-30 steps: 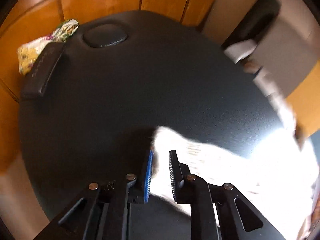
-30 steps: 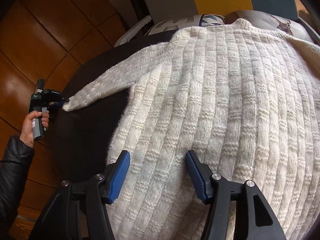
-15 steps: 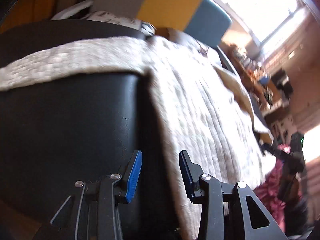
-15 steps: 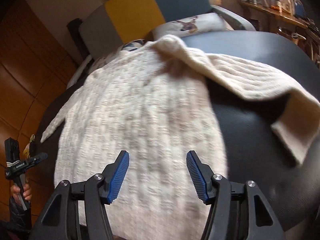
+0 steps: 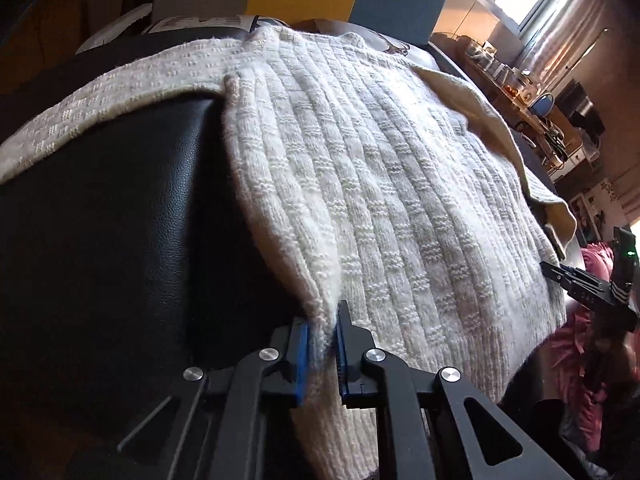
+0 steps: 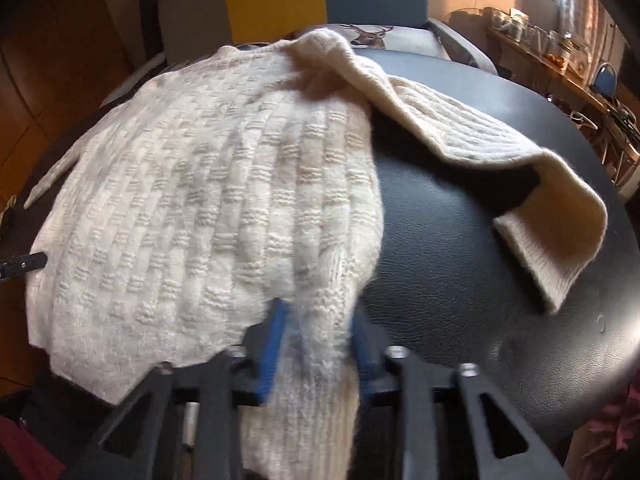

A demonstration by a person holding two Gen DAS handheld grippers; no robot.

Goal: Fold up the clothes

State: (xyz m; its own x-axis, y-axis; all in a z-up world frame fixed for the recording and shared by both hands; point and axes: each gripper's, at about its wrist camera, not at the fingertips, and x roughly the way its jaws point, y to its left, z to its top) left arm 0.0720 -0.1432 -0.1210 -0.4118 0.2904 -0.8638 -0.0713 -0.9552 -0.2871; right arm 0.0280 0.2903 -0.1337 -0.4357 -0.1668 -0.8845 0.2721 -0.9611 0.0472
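Two grippers are clamped on the cream knit sweater, which is spread flat over the round black table. The left gripper is pinched narrow on the hem's left corner; the right gripper is closed around a bunched bit of the hem's right side. One sleeve is flopped out across bare tabletop, cuff folded under.
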